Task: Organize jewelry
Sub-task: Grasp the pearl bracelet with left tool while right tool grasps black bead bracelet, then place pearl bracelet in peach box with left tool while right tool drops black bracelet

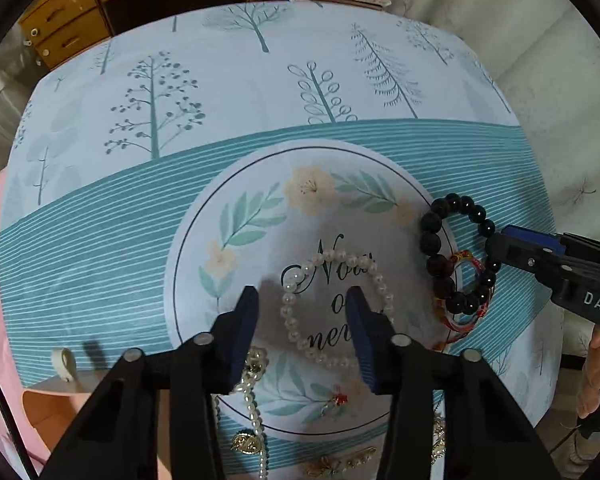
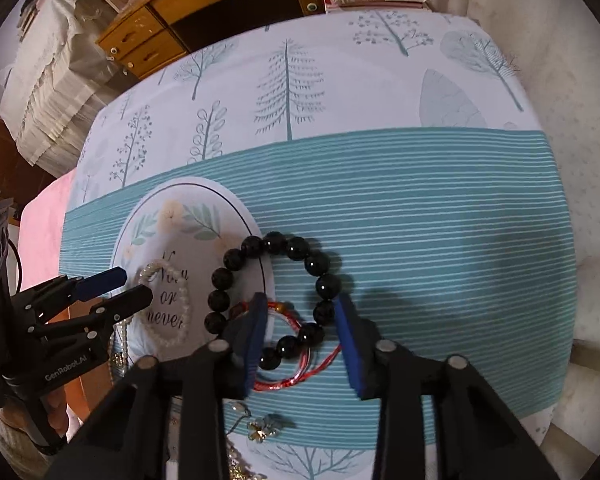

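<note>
Nothing looks sorted yet: the jewelry lies loose on the tree-printed cloth (image 1: pixel 260 92) covering the bench, and no box or tray to receive it shows in either view, so the work seems near its beginning. The left hand-held gripper (image 1: pixel 302 300) points steeply down over the pearl bracelet (image 1: pixel 336 304), which lies flat at lower centre of the left wrist view on the round printed emblem (image 1: pixel 260 208); its jaws stand partly closed, straddling the left side of the loop, with the strand between the pads but, as far as I can tell, not yet pinched. The loop is a loose oval, its long axis running from the upper middle down toward the lower right of that frame. The right hand-held gripper (image 2: pixel 300 312) is likewise half closed over the black bead bracelet (image 2: pixel 274 300), low in the centre of the right wrist view, with the lower beads between its pads and a visible gap on both sides. That ring is nearly round, slightly longer from upper right to lower left, and it overlaps a thin red string bracelet (image 2: pixel 292 376) lying under its lower edge. A long pearl necklace (image 1: pixel 254 404) and gold-coloured brooches (image 1: pixel 248 442) wait at the bottom edge of the left wrist view, untouched. Everything remains to be lifted and put away.
</note>
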Available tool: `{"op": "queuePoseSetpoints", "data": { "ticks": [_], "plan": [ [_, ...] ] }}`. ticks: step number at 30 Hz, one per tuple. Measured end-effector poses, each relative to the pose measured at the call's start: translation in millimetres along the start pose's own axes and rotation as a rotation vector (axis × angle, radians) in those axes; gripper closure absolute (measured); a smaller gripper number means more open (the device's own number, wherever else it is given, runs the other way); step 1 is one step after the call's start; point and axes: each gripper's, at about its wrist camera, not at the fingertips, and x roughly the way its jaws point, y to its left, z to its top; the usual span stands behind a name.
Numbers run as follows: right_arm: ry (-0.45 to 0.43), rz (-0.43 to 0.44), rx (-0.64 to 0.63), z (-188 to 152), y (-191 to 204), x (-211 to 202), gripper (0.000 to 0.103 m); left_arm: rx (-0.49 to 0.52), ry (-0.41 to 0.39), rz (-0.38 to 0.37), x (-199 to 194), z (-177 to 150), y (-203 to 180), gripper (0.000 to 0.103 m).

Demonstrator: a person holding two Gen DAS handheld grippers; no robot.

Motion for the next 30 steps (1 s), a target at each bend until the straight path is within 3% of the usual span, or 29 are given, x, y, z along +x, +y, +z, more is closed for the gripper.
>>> {"op": "queuePoseSetpoints", "data": {
  "ticks": [6, 8, 9, 10, 11, 18, 30],
  "plan": [
    [0.007, -0.040, -0.014, 7, -2, 13, 0.073, 0.030, 0.030, 0.041, 11, 5, -11, 0.069],
    [0.013, -0.056, -0.015, 6, -2, 16, 0.081, 0.045, 0.029, 0.062, 13, 6, -17, 0.069],
    [-0.001, -0.070, -0.017, 5, -1, 15, 0.085, 0.051, 0.026, 0.072, 15, 7, -19, 0.075],
    [0.001, -0.069, -0.017, 6, 0, 16, 0.088, 0.058, 0.020, 0.099, 16, 7, -22, 0.093],
    [-0.005, -0.067, -0.017, 5, 1, 16, 0.088, 0.056, 0.021, 0.112, 18, 8, -24, 0.097],
    [-0.081, -0.026, -0.003, -3, 7, -8, 0.088, -0.037, -0.012, 0.067, 4, 5, -10, 0.098],
    [-0.234, 0.072, -0.076, -38, 66, -81, 0.088, -0.068, -0.233, -0.049, -112, -38, 10, 0.098]
  ]
}}
